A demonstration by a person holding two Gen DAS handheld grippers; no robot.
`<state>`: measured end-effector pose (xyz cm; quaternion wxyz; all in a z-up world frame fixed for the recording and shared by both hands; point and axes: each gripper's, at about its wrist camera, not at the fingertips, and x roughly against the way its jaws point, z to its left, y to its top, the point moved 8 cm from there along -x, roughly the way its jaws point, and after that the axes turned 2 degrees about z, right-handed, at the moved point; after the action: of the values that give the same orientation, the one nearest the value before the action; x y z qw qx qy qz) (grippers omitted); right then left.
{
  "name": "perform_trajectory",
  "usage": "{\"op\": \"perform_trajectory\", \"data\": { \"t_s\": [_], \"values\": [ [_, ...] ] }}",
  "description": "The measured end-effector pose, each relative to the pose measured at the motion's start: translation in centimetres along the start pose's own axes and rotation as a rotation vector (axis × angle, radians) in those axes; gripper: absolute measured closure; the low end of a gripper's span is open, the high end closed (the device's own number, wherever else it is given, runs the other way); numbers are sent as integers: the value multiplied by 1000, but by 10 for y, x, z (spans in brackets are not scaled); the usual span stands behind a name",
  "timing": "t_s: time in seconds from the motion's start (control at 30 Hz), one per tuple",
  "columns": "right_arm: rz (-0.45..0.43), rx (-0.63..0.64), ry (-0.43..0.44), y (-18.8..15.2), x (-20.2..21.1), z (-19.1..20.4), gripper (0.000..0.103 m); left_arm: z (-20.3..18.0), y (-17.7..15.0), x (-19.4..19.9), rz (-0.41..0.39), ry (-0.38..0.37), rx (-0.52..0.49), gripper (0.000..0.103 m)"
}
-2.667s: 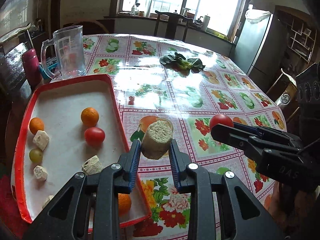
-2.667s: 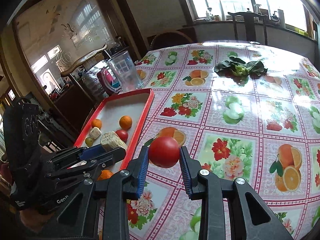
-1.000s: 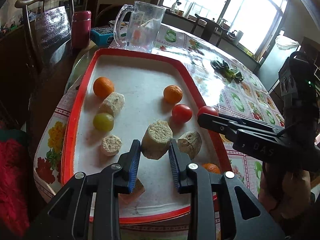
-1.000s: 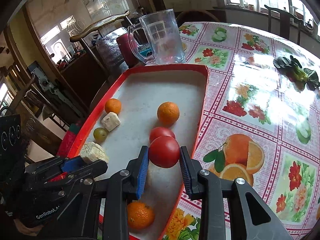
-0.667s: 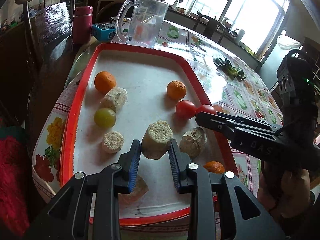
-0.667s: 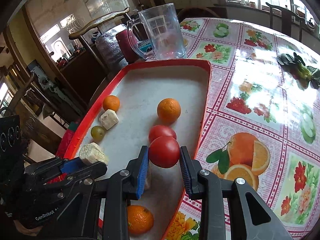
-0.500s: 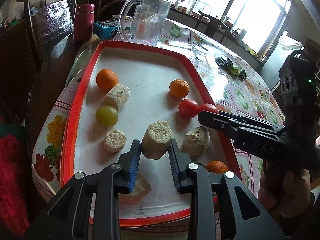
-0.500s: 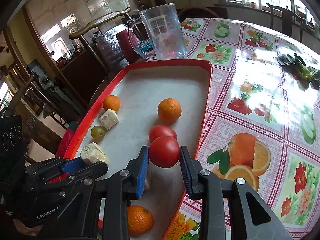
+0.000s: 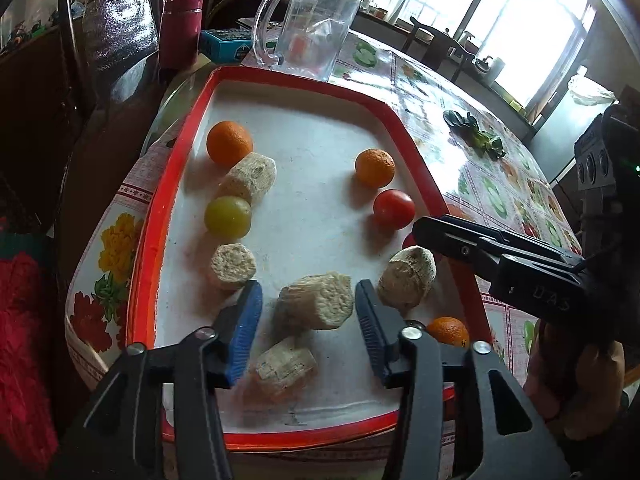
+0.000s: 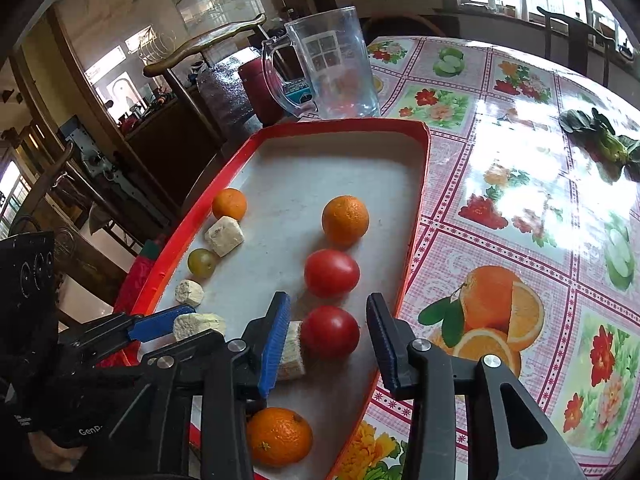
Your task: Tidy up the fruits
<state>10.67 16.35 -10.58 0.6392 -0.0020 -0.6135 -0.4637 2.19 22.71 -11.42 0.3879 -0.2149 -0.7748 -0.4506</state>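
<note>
Both tools are opening over the red tray [image 9: 404,128]: the left tool [image 9: 308,316] flanks a pale chunk [image 9: 316,300], pads off it. The right tool [image 10: 328,332] stands apart around a tomato [image 10: 330,332] resting in the tray near its right rim

Raised letters "DAS" stand on the black body of the right gripper [image 9: 436,236], seen from the left wrist. White letters "GenP", cut off by the frame edge, stand on the left gripper [image 10: 176,330] body. Print on the blue box [image 9: 224,46] is probably too small to read.
</note>
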Motion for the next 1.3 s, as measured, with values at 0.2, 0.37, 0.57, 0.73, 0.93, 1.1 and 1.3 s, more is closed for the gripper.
{"op": "perform_trajectory", "data": {
  "t_s": [0.2,0.37,0.57,0.73,0.93,1.1,1.3],
  "values": [
    [-26,-5,0,1,13,-2,58,0,-2,7,-7,20,-14,50],
    [-66,-3,11,2,35,-2,53,-1,-5,18,-18,27,-26,47],
    [-97,61,30,-3,56,4,33,-13,-15,33,-37,50,-75,24],
    [-100,81,70,-9,67,-1,22,-23,-28,43,-48,80,-117,22],
    [-104,157,45,-19,77,-5,13,-39,-46,58,-79,120,-244,22],
    [-117,262,64,-29,83,1,11,-42,-55,64,-86,165,-299,21],
    [-150,486,92,-48,92,29,11,-45,-51,78,-133,157,-299,21]
  ]
}}
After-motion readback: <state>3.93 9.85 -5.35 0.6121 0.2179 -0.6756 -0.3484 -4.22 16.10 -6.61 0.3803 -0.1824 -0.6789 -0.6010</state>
